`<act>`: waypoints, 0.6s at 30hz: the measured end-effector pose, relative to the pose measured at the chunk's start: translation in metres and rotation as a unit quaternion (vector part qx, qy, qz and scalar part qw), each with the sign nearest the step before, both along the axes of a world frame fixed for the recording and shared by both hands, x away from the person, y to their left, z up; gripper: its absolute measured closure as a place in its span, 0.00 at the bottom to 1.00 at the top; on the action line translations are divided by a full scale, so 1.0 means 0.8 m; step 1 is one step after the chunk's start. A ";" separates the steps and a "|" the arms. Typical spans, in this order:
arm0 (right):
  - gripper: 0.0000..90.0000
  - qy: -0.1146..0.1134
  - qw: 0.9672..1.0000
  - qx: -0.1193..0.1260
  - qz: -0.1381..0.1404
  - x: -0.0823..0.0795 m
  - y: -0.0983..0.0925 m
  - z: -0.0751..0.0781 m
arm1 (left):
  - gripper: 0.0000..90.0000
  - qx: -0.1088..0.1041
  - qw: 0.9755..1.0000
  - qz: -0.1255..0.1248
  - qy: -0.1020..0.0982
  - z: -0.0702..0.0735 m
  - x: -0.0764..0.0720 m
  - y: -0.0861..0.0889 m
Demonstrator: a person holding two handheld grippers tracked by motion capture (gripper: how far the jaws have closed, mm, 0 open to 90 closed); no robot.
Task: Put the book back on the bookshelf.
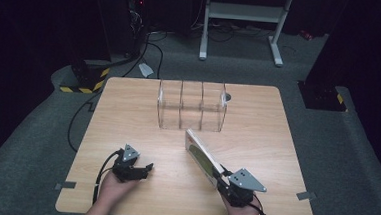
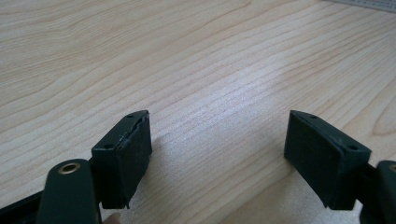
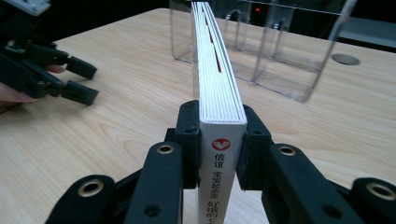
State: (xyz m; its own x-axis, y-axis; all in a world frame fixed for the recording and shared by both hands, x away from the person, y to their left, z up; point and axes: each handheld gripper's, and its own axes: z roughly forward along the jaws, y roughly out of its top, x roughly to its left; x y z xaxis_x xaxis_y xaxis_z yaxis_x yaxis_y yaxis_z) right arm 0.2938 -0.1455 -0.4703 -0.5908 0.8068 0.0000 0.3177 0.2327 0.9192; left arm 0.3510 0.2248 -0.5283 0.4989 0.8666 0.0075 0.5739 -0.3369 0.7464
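Observation:
A white book [image 1: 203,158] stands on edge, tilted, between the clear rack and my right hand. My right gripper [image 1: 223,178] is shut on its near end. In the right gripper view the two black pads [image 3: 188,140] press both covers of the book [image 3: 219,88], whose white spine with a red logo faces the camera. My left gripper [image 1: 147,169] rests low on the table at the front left, open, with nothing between its jaws. In the left gripper view its pads [image 2: 130,154] stand wide apart over bare wood, midpoint [image 2: 217,140].
A clear plastic rack [image 1: 191,105] with three upright slots stands at the back middle of the wooden table [image 1: 128,113]. A round cable hole [image 1: 227,96] lies behind the rack. Beyond the table are a white stand's legs [image 1: 277,52] and cables on grey floor.

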 end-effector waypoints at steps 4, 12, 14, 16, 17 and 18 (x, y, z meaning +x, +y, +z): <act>0.82 0.002 1.000 -0.003 -0.016 0.001 -0.012 0.001 | 0.26 0.000 1.000 0.001 0.000 0.000 0.000 0.000; 0.82 0.004 0.999 -0.006 -0.043 0.004 -0.032 0.003 | 0.26 0.000 1.000 0.002 0.001 0.000 -0.001 0.000; 0.82 0.005 0.998 -0.006 -0.054 0.003 -0.039 0.003 | 0.26 0.000 1.000 0.002 0.001 0.000 -0.001 0.000; 0.82 0.004 0.998 -0.006 -0.062 0.002 -0.044 0.003 | 0.26 0.000 1.000 0.002 0.001 0.000 -0.001 0.000; 0.82 0.005 0.998 -0.007 -0.067 0.001 -0.046 0.003 | 0.26 0.001 1.000 0.002 0.001 0.000 -0.001 0.000; 0.82 0.005 0.997 -0.007 -0.071 0.001 -0.047 0.002 | 0.26 0.001 1.000 0.002 0.000 0.000 -0.001 0.000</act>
State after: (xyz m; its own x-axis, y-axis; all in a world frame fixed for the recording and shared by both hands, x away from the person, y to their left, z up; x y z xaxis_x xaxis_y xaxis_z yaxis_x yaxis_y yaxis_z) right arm 0.2944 -0.1834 -0.4684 -0.4702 0.8825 -0.0063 0.3572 0.1969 0.9130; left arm 0.3506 0.2246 -0.5283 0.4955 0.8685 0.0081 0.5758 -0.3355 0.7456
